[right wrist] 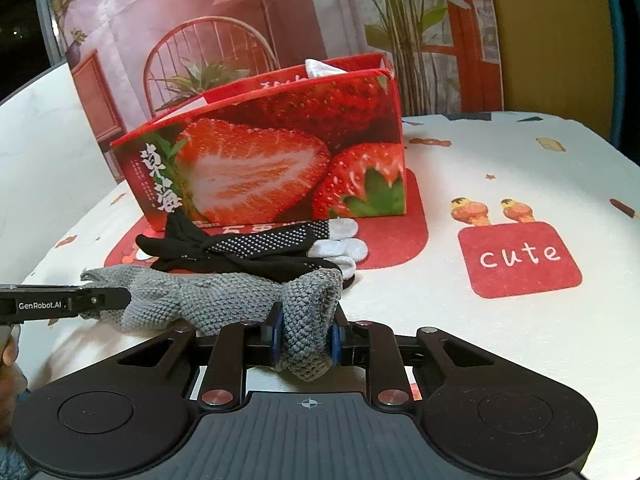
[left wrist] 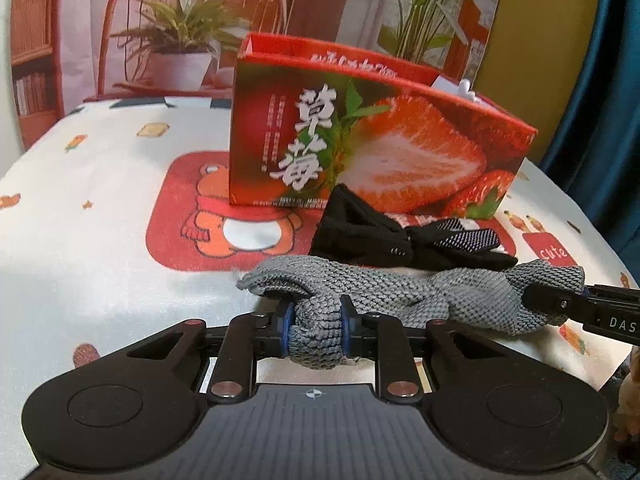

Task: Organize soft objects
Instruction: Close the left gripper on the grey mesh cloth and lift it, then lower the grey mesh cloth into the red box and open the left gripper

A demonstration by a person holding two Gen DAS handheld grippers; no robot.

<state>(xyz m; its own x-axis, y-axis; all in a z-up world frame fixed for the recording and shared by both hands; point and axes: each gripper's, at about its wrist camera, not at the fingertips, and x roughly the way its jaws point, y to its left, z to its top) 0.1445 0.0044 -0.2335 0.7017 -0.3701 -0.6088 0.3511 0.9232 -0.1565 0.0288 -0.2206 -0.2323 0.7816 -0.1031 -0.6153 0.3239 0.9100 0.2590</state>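
Your left gripper (left wrist: 316,322) is closed on one end of the grey knitted cloth (left wrist: 404,294), the bunched fabric squeezed between its blue pads (left wrist: 286,320). Your right gripper (right wrist: 306,338) is clamped on the opposite end of the same cloth (right wrist: 224,300), with a fold hanging down between its fingers. The cloth runs across between the two grippers, stretched sideways just above the tablecloth (left wrist: 100,272); in the left view the right gripper's fingers (left wrist: 556,304) come in from the right edge, biting into the far end.

Just beyond the grey cloth lies a black glove (right wrist: 240,252) with white grip dots, crumpled on the red patch of the tablecloth, touching or nearly touching the cloth's far edge. White round pads (right wrist: 348,240) lie beside it on the right.

Behind the glove stands the open-topped strawberry box (right wrist: 280,160), upright, with something white (right wrist: 318,67) poking above its rim. The glove's far end reaches the foot of the box.
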